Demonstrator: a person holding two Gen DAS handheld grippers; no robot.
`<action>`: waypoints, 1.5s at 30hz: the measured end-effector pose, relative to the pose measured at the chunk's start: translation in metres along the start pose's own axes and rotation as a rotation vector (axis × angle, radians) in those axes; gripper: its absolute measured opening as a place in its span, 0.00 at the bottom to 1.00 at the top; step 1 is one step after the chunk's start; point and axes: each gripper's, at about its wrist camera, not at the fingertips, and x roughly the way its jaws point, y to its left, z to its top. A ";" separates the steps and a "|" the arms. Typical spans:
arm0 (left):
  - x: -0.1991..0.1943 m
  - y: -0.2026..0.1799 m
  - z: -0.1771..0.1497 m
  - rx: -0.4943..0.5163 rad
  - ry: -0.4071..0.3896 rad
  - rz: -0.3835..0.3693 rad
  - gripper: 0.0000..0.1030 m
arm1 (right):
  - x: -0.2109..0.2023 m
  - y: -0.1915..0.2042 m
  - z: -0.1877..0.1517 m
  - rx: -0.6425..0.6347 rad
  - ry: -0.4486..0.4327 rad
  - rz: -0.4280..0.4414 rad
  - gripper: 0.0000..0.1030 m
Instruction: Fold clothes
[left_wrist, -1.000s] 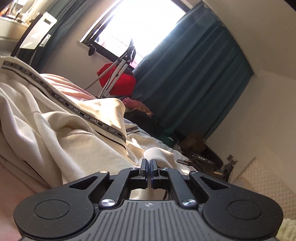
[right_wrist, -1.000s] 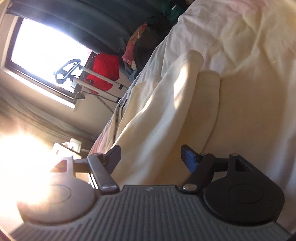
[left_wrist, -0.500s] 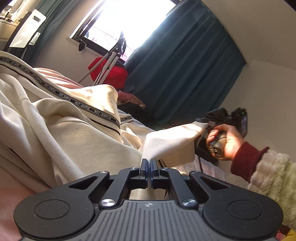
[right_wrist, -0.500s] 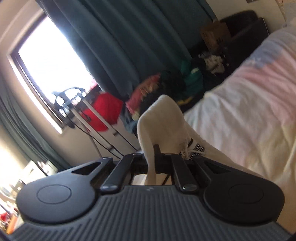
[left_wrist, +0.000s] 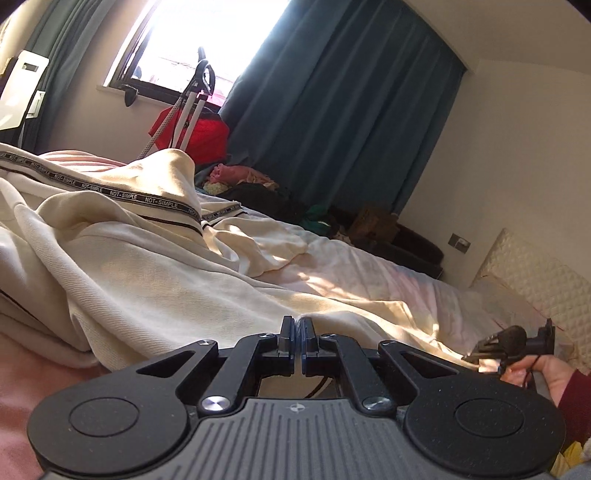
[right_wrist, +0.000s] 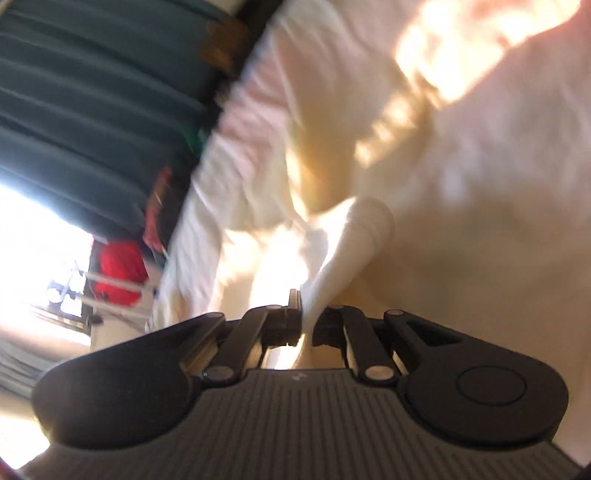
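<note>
- The cream garment (left_wrist: 155, 273) lies rumpled across the bed (left_wrist: 388, 273), its black lettered trim band running along a raised ridge on the far side.
- It looks soft, limp and fairly thick, probably light enough for one gripper to lift, though it will sag and bunch rather than keep a shape. Hems, cuffs and corners seem the best places to take hold, since a pinch in mid-panel would only gather slack.
- The left gripper (left_wrist: 296, 334) sits low at the garment's near edge with its jaws pressed together; whether any cloth is caught between them I cannot tell.
- The right gripper (right_wrist: 304, 317) pinches a narrow fold of the same cream cloth, which rises from the jaws in a rounded loop; this view is motion-blurred.
</note>
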 end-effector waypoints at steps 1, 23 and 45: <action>0.000 0.002 0.002 -0.012 0.005 0.003 0.03 | 0.002 -0.002 0.000 -0.021 0.025 -0.017 0.06; -0.066 0.134 0.031 -0.767 -0.089 0.144 0.84 | -0.007 -0.021 0.004 0.111 0.030 0.086 0.59; -0.102 0.290 0.061 -1.110 -0.321 0.321 0.20 | -0.001 -0.016 0.022 -0.018 -0.035 -0.017 0.10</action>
